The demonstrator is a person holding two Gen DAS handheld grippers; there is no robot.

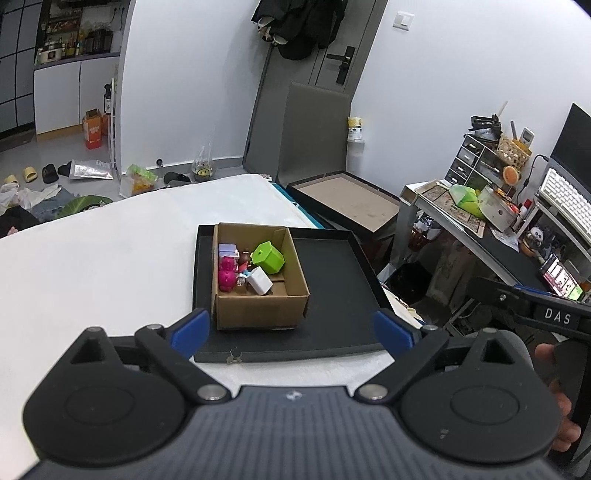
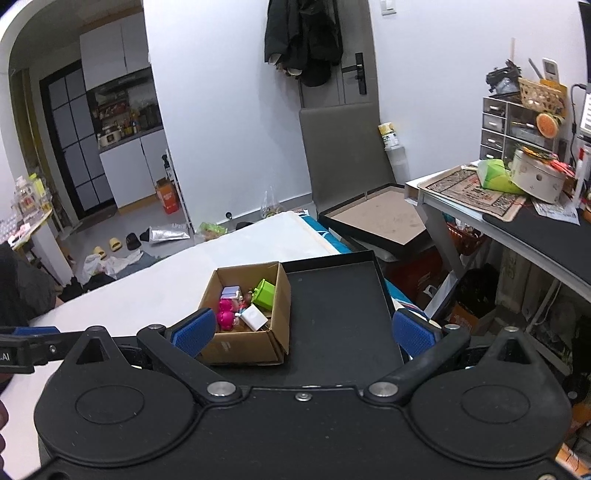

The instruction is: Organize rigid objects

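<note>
I am holding my left tongs (image 1: pixel 291 330) and my right tongs (image 2: pixel 304 332) wide open, with nothing in them. The brown cardboard box (image 1: pixel 258 306) is sitting at the left edge of the flat black tray (image 1: pixel 332 295), holding the small toys (a green plastic cube (image 1: pixel 269 257), a pink figure (image 1: pixel 226 274), a white block (image 1: pixel 259 281)).

1. A dark coat (image 2: pixel 303 33) hangs on the grey door (image 1: pixel 332 55) at the back wall.
2. Slippers (image 1: pixel 29 173) and bags lie scattered on the floor.
3. A cluttered desk (image 2: pixel 517 225) carries a drawer unit (image 2: pixel 506 125), a white tin (image 2: pixel 537 177) and a keyboard (image 1: pixel 565 199).
</note>
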